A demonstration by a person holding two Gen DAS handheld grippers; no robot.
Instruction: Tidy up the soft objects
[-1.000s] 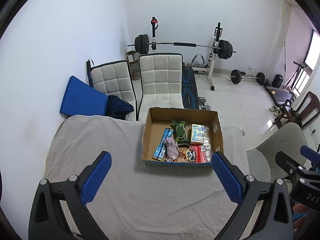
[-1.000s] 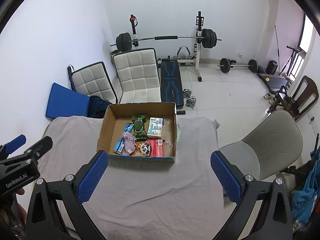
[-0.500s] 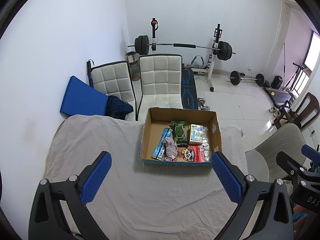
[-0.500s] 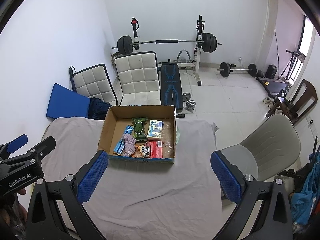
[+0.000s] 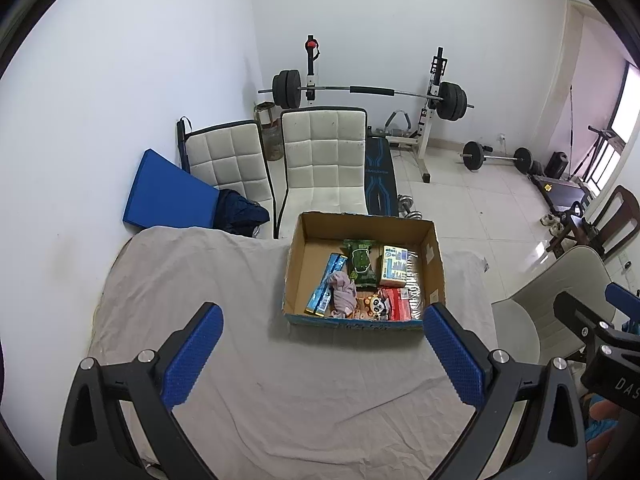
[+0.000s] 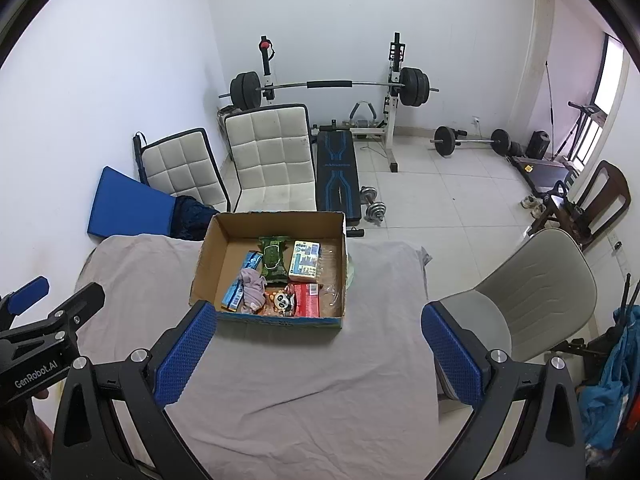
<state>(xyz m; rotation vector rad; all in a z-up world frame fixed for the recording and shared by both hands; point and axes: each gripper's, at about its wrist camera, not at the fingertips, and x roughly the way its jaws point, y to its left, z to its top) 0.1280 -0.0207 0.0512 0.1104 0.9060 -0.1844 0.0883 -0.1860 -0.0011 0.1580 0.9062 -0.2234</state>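
Note:
An open cardboard box (image 5: 304, 256) (image 6: 208, 256) stands on a table covered with a grey cloth (image 5: 200, 288) (image 6: 280, 380). Inside lie a crumpled mauve cloth (image 5: 343, 292) (image 6: 253, 283), a green packet (image 5: 361, 266) (image 6: 273, 258), a blue packet (image 5: 326, 288) (image 6: 240, 280), a white and blue pack (image 5: 393, 266) (image 6: 305, 261), a panda toy (image 5: 376, 304) (image 6: 283, 300) and a red pack (image 5: 400, 305) (image 6: 307, 300). My left gripper (image 5: 320, 354) and my right gripper (image 6: 316, 350) are both open and empty, held above the cloth short of the box.
Two white padded chairs (image 5: 324, 160) (image 5: 226, 164) and a blue mat (image 5: 168, 192) stand behind the table. A grey chair (image 6: 532, 292) stands at the table's right. A barbell rack (image 5: 360, 92), a bench and dumbbells fill the floor behind.
Both grippers have drawn slightly back and up from the box, so it sits a little farther away in view. Nothing was gripped or moved.

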